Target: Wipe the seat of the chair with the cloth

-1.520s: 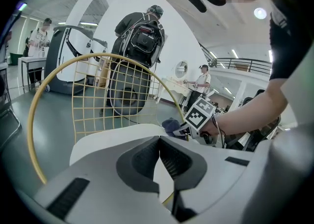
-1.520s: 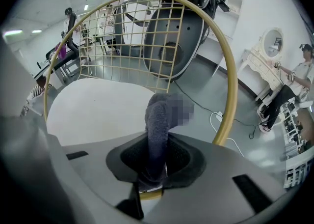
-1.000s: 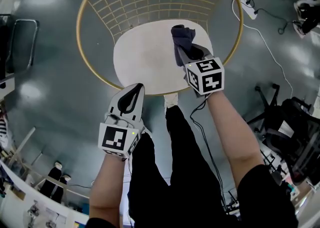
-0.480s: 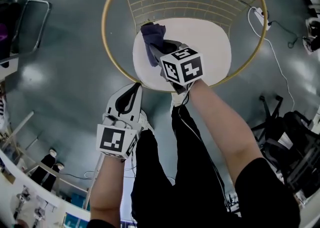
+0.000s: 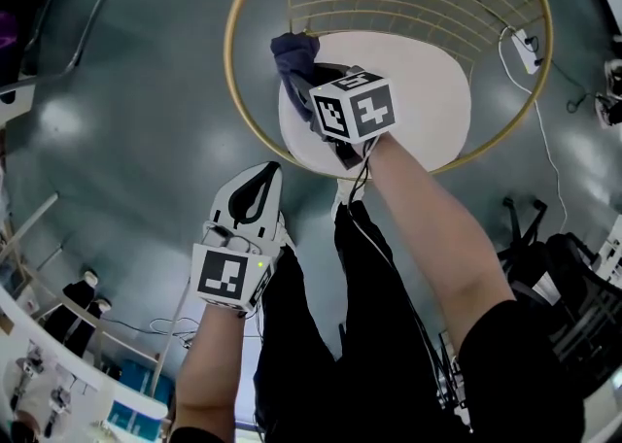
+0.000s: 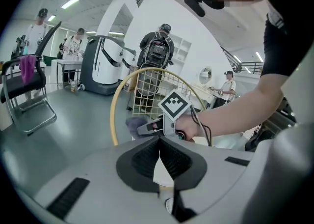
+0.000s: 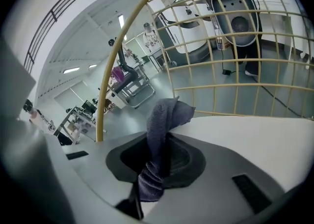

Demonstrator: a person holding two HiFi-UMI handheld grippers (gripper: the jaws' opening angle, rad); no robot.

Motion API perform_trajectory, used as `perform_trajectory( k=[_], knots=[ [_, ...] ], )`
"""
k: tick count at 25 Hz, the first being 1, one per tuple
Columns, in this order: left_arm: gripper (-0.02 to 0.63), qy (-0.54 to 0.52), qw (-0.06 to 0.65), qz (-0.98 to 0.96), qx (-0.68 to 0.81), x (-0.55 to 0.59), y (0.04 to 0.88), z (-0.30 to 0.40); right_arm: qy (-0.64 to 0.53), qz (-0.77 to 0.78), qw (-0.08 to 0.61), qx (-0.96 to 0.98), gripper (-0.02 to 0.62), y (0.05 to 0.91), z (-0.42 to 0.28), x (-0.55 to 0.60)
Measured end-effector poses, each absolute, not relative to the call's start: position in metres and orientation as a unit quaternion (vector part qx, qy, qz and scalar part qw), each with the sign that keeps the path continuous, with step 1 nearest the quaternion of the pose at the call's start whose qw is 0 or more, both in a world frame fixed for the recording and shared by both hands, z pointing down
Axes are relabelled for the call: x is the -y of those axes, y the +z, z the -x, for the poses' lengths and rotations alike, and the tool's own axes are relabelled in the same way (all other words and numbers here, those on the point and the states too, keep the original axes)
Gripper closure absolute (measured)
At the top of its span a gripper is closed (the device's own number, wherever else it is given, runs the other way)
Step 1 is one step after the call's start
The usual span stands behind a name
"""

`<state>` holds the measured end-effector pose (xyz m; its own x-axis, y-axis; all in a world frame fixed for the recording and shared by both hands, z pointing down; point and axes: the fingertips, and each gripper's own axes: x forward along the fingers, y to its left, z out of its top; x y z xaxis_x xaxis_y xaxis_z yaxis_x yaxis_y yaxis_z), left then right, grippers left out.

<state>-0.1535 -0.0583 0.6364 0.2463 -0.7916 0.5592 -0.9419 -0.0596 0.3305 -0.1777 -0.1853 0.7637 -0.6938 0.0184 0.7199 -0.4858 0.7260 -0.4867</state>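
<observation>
Floor (image 5: 136,140): glossy grey-green, with ceiling lights mirrored in it. Black metal-frame chair (image 6: 19,88) at far left. Power strip (image 5: 525,45) with white cable on the floor, right side. Strip lights (image 6: 73,3) overhead; white walls (image 6: 162,12).

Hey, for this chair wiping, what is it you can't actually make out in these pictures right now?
1. Whether the cloth presses on the seat: in the head view the right gripper covers the contact; in the right gripper view its own body does.
2. The legs under the seat: head view, the seat covers them.
3. Any dirt on the seat: too small in every view.
</observation>
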Motion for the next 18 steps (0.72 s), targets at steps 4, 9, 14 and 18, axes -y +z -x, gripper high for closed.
perform_trajectory(
  k=[4, 9, 14, 18],
  knots=[
    [0.589, 0.113, 0.330, -0.715, 0.606, 0.060, 0.642, 0.157, 0.336, -0.126, 0.375, 0.855, 0.520, 0.768, 0.179, 0.189],
    [0.589, 0.113, 0.330, -0.721, 0.598, 0.071, 0.648, 0.153, 0.331, -0.121, 0.381, 0.854, 0.518, 0.771, 0.170, 0.198],
    [0.589, 0.115, 0.331, -0.727, 0.590, 0.084, 0.651, 0.142, 0.328, -0.151, 0.391, 0.846, 0.518, 0.781, 0.144, 0.219],
    [0.589, 0.118, 0.328, -0.737, 0.579, 0.095, 0.651, 0.125, 0.333, -0.185, 0.397, 0.835, 0.518, 0.789, 0.111, 0.243]
  ],
)
